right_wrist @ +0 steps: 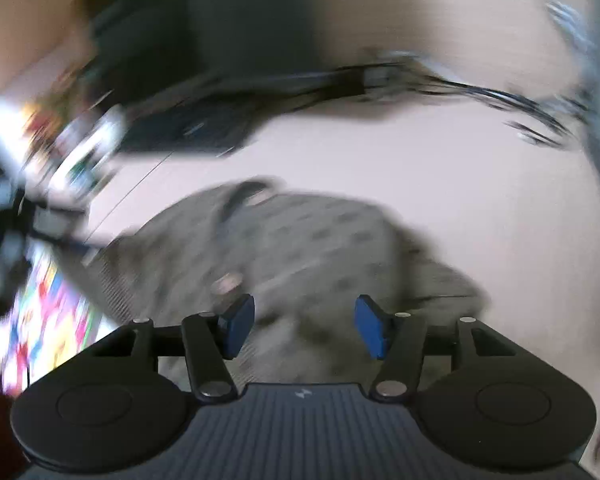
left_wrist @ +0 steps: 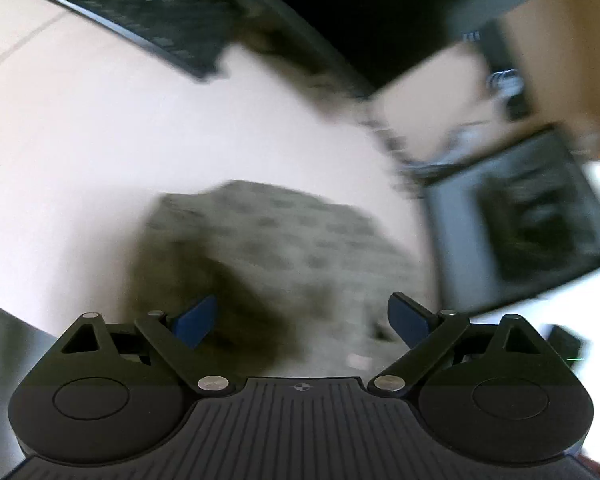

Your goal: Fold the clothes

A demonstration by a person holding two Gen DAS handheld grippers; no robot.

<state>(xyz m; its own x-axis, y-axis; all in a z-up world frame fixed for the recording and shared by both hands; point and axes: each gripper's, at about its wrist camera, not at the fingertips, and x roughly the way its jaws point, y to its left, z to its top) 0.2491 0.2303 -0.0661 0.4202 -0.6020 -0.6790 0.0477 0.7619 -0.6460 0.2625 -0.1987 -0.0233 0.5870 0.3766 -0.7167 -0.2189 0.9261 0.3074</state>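
A grey garment with dark spots (left_wrist: pixel 268 248) lies bunched on a pale tabletop (left_wrist: pixel 80 152), blurred by motion. My left gripper (left_wrist: pixel 302 322) hovers just above its near edge, open, with nothing between the blue pads (left_wrist: pixel 196 322). In the right wrist view the same spotted garment (right_wrist: pixel 300 248) spreads below my right gripper (right_wrist: pixel 304 326), which is also open, its blue pads (right_wrist: pixel 370 330) apart over the cloth. Neither gripper holds fabric.
A dark keyboard (left_wrist: pixel 140 12) lies at the table's far left, and a black box-like device (left_wrist: pixel 532 220) stands at the right. Cables (right_wrist: pixel 480 92) and a dark object (right_wrist: pixel 188 128) cross the far side. Colourful clutter (right_wrist: pixel 48 312) shows at the left edge.
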